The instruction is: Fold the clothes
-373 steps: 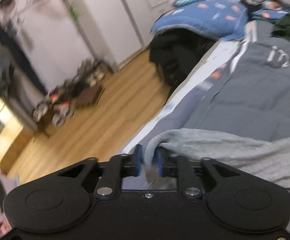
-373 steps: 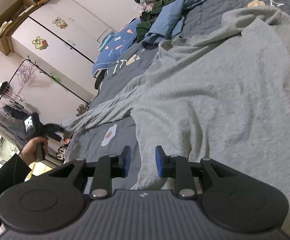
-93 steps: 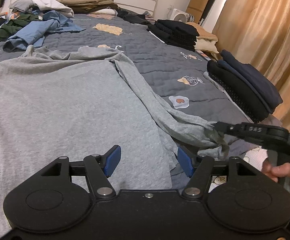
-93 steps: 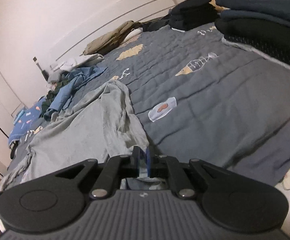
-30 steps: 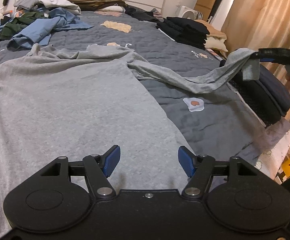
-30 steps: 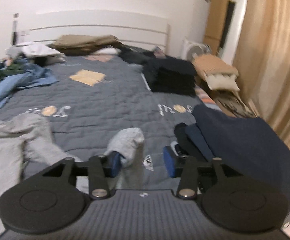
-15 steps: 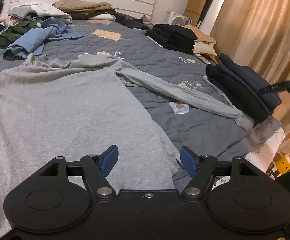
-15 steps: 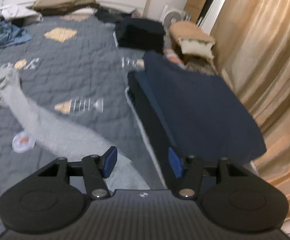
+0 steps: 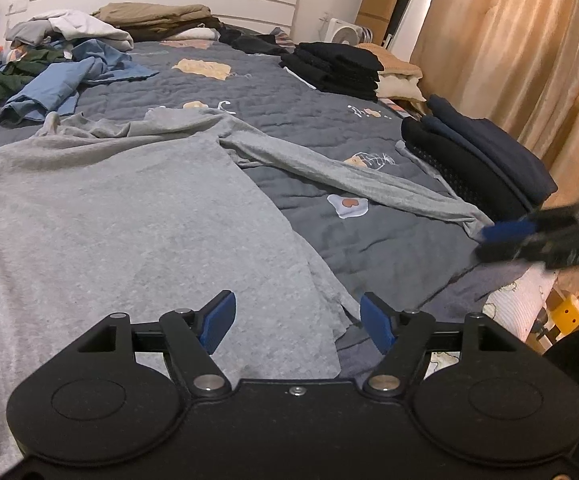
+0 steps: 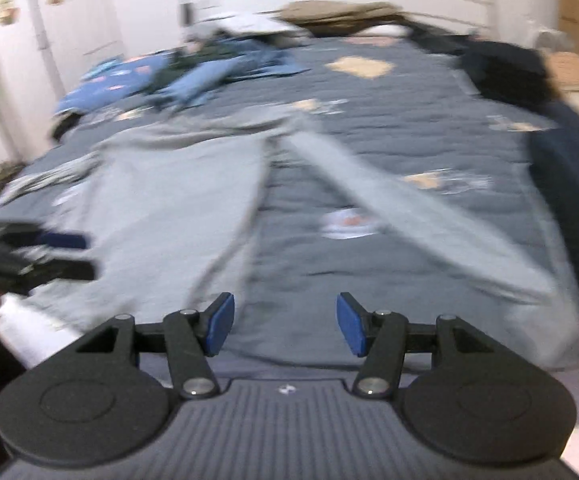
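Where curtains (image 9: 529, 52) hang, shirt (image 9: 109, 216) covers quilt (image 9: 389, 240).

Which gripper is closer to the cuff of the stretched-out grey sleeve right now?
Right gripper: beside the sleeve cuff. Left gripper hovers open over the shirt hem, well away.

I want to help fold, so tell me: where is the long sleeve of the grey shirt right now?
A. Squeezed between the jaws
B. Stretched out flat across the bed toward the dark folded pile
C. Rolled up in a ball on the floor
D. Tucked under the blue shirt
B: the grey shirt's sleeve lies stretched flat on the quilt, its cuff ending near the dark folded pile; both sets of jaws are open and empty.
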### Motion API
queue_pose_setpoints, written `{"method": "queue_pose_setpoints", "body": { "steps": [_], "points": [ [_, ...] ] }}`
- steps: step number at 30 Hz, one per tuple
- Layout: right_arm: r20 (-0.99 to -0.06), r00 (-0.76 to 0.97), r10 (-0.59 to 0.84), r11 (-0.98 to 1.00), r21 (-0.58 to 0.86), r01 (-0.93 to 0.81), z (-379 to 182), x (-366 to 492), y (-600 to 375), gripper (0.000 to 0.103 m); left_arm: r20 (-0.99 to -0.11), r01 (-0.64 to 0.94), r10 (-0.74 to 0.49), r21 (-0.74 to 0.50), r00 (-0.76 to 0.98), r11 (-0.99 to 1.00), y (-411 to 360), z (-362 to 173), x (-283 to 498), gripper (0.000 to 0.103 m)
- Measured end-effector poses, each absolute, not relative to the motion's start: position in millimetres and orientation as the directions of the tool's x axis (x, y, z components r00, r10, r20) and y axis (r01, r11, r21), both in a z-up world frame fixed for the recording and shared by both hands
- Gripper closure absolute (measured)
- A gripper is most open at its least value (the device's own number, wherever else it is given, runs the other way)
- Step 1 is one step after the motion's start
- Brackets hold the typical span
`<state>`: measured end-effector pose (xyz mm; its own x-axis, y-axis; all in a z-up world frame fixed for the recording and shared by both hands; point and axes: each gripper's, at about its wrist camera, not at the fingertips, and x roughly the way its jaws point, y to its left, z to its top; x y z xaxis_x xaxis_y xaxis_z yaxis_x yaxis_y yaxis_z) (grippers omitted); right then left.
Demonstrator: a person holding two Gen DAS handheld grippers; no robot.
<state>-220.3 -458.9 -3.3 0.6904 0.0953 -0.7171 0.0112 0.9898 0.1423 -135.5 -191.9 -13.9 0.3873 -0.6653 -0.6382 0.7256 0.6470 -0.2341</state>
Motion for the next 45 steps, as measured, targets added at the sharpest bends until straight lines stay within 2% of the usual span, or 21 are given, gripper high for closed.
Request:
{"method": "queue_pose_setpoints", "body": {
  "steps": [10,22,24,26,33,35,39,45],
  "points": [
    [-0.732,0.662,0.163,0.963,0.265,0.056,-62.7,-183.0,-427.1,0.059,-0.636,0.718,-0.664,-0.237,0.394,0.654,-188.6,-13.3,-133.1,0.034],
    [-0.757,0.638,0.142,0.979,0.204,0.024,-92.0,-168.8,-413.8,0.059,-0.643,0.719,-0.662,-0.241,0.385,0.652,-191.1,-15.4,-131.5,0.033],
    [-0.761,0.634,0.139,0.981,0.192,0.015,-95.4,-165.8,-412.0,0.065,-0.645,0.718,-0.660,-0.241,0.385,0.653,-192.3,-16.1,-131.3,0.033],
    [-0.761,0.636,0.129,0.985,0.171,0.005,-97.6,-163.1,-410.1,0.078,-0.647,0.717,-0.659,-0.241,0.383,0.654,-193.5,-16.9,-131.2,0.032],
    [-0.780,0.616,0.106,0.990,0.139,0.005,-105.8,-158.2,-407.9,0.098,-0.656,0.717,-0.651,-0.234,0.382,0.656,-196.5,-20.0,-132.2,0.032],
    [-0.769,0.632,0.096,0.990,0.140,0.020,-103.7,-160.3,-409.6,0.099,-0.655,0.714,-0.651,-0.236,0.383,0.659,-196.0,-19.8,-131.8,0.032],
    [-0.727,0.683,0.076,0.972,0.206,0.111,-94.1,-170.7,-426.6,0.100,-0.654,0.709,-0.650,-0.240,0.387,0.663,-194.9,-19.2,-130.9,0.031],
    [-0.630,0.771,0.090,0.865,0.433,0.253,-72.9,-203.7,-468.6,0.100,-0.649,0.702,-0.652,-0.246,0.392,0.668,-192.6,-18.0,-129.8,0.031]
  ]
}}
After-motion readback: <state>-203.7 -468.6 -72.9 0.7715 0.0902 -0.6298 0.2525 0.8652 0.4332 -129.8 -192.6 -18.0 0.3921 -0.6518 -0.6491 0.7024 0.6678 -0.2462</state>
